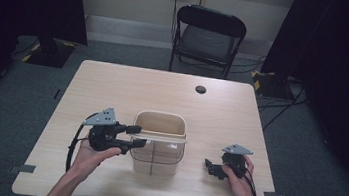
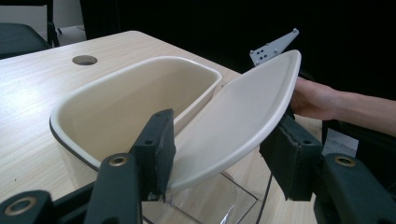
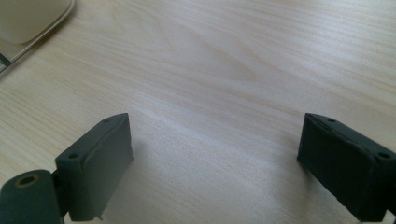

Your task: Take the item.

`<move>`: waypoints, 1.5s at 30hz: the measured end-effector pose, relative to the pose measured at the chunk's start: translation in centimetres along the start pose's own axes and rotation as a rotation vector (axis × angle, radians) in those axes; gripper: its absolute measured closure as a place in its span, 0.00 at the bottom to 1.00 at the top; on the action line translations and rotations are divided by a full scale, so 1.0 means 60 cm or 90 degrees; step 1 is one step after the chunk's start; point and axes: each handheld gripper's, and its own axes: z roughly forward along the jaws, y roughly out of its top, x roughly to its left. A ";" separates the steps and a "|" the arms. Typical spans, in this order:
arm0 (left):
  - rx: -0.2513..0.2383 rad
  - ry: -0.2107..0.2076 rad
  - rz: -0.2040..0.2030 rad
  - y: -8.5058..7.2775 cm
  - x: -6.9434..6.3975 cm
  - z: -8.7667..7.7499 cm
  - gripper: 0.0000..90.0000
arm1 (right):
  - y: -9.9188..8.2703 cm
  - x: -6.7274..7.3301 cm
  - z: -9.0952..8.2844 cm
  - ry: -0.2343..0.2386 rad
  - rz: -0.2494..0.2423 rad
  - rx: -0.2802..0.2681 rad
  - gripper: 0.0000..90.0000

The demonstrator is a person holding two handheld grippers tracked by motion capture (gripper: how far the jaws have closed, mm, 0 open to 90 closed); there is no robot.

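One small bin (image 1: 158,146) stands near the middle of the worktop (image 1: 113,85), with a cream upper part, a clear lower body and an oblong mouth whose long axis runs left to right in the high view. Its one swing lid (image 2: 238,121), a cream oval flap, lies along that same axis and is tilted: in the left gripper view the near edge dips into the mouth while the far edge rises toward the other hand.

The left gripper (image 1: 136,136) comes in level from the bin's left side, the person's left hand (image 1: 89,155) cupping it from below, palm up. Its fingers (image 2: 156,149) stand on either side of the lid's near end; one pad touches the lid's edge, while the other stands off from the underside, so they are not yet pinching it.

The right gripper (image 1: 208,165) rests low on the worktop, well to the right of the bin, pointing left toward it, with the right hand (image 1: 238,179) wrapped around it. Its two fingers (image 3: 95,158) are spread wide over bare wood.

One black folding chair (image 1: 209,37) stands beyond the worktop.
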 end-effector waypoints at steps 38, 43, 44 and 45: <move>0.001 -0.006 -0.007 0.011 0.017 -0.001 0.59 | 0.000 0.000 0.000 0.000 0.000 0.000 0.10; 0.000 -0.005 -0.007 0.013 0.020 -0.001 0.60 | 0.000 0.000 0.000 0.000 0.000 0.000 0.10; -0.002 -0.004 -0.008 0.013 0.020 0.000 0.60 | 0.000 0.000 0.000 0.000 0.000 0.000 0.10; 0.000 -0.003 -0.010 0.014 0.021 0.000 0.61 | 0.000 0.000 0.000 0.000 0.000 0.000 0.10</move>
